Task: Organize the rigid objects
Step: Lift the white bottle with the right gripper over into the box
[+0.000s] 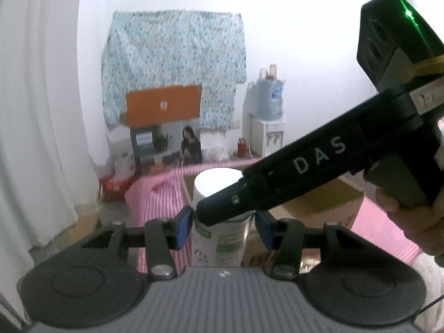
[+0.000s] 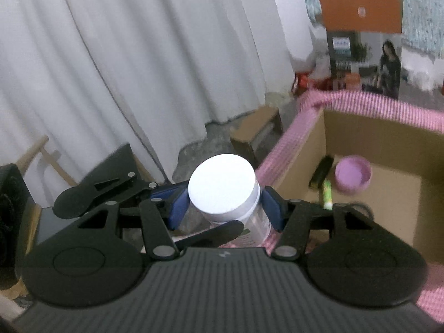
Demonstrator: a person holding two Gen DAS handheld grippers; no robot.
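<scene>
A clear jar with a white lid point(image 1: 219, 183) and a green label sits between the blue pads of my left gripper point(image 1: 224, 229), which stands a little apart from its body. My right gripper point(image 2: 225, 203) closes on the same jar point(image 2: 222, 186) just under the lid, and its black finger point(image 1: 222, 211) crosses the jar in the left wrist view. A cardboard box point(image 2: 388, 202) to the right holds a pink lid point(image 2: 352, 176), a black stick and a green tube point(image 2: 327, 194).
Pink striped cloth point(image 2: 280, 152) covers the surface under the box. White curtains point(image 2: 125, 55) hang on the left. A small cardboard box point(image 2: 255, 133) lies on the floor. A water dispenser point(image 1: 267, 116) and a printed box point(image 1: 166, 136) stand by the far wall.
</scene>
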